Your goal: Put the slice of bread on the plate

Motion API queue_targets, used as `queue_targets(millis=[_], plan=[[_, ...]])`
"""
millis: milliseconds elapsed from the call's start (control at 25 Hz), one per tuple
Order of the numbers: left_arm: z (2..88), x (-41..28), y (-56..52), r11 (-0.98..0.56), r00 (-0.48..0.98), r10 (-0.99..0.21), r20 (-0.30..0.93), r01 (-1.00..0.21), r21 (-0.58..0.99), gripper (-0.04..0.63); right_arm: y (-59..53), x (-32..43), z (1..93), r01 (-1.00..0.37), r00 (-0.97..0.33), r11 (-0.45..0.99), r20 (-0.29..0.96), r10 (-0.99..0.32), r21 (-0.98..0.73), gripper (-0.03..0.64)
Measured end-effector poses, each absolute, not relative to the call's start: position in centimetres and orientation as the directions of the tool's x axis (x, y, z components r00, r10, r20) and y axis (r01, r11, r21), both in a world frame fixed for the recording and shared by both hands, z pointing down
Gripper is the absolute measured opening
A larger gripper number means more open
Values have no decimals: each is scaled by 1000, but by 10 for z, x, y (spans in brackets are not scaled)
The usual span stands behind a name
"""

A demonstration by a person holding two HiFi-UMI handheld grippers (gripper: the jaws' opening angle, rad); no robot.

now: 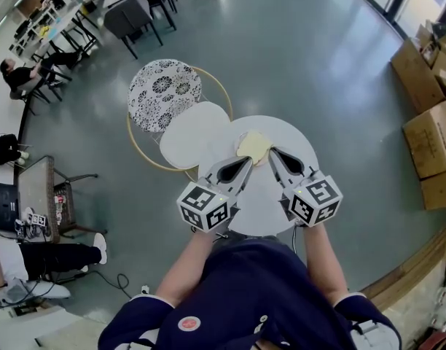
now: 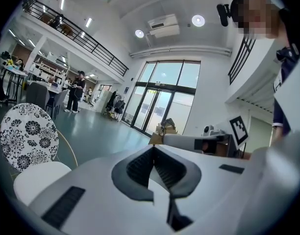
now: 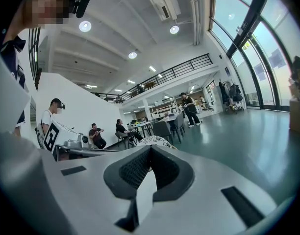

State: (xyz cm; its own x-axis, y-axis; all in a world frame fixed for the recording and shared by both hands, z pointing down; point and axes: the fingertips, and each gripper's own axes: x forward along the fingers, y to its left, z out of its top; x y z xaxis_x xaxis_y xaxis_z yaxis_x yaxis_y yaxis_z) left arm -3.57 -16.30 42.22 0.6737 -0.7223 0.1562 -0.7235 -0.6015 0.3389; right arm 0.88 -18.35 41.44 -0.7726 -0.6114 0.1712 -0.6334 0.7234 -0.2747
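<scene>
A pale yellow slice of bread (image 1: 253,146) lies near the far side of a round white table (image 1: 263,199). I cannot tell a plate apart from the white tabletop. My left gripper (image 1: 248,162) points at the bread's near left edge, its jaws shut with nothing between them. Just right of the bread my right gripper (image 1: 272,152) is shut and empty too. Both are held above the table and roughly level. In the left gripper view the left gripper (image 2: 153,147) has its dark pads meeting, as do those of the right gripper (image 3: 150,147) in its own view. Neither gripper view shows the bread.
A chair with a black-and-white patterned back (image 1: 165,93), a white seat (image 1: 194,133) and a gold hoop frame stands against the table's far left. Cardboard boxes (image 1: 427,122) are stacked at the right. People sit at desks (image 1: 33,64) far left.
</scene>
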Motion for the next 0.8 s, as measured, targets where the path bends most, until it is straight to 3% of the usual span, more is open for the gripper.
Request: queue_targets(millis=[800], plan=[[425, -31, -163, -603, 676, -718, 167, -723, 338, 8, -186, 11, 415, -623, -781, 734, 167, -601, -269, 5]])
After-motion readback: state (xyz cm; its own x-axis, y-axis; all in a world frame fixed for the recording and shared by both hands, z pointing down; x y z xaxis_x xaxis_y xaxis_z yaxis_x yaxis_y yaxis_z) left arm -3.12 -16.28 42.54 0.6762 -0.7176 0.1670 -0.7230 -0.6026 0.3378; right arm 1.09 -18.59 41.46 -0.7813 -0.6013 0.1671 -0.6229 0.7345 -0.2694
